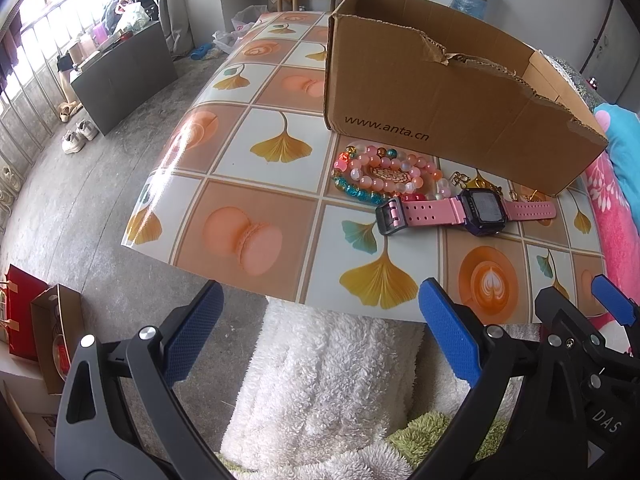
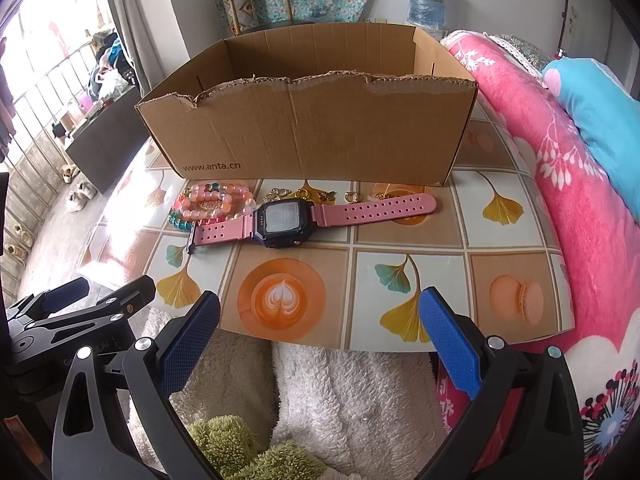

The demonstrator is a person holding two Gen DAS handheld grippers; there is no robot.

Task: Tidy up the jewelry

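Both grippers hang low at the near edge, over white fleece with a scrap of green pile beside it. Left gripper: jaws wide, blue pads bare, nothing between them. Right gripper: same, jaws wide and empty; it also shows at the right margin of the left wrist view. Beyond the fingertips, a table under a glossy patterned cover: ginkgo leaves, macarons, a latte cup. Further in, flat on the cover, a pink-strapped watch with a dark square face, strap laid out straight, buckle end toward the left. Just behind the watch and touching its buckle-side strap, a heap of bead bracelets, pink, peach and teal. To the right of the beads, small gold pieces, rings or charms, too small to tell apart. Behind all this, an open cardboard box with a torn front rim, printed "www.anta.cn"; its inside is not visible. Right of the table, a pink floral blanket. Far back, a wooden chair by the wall.
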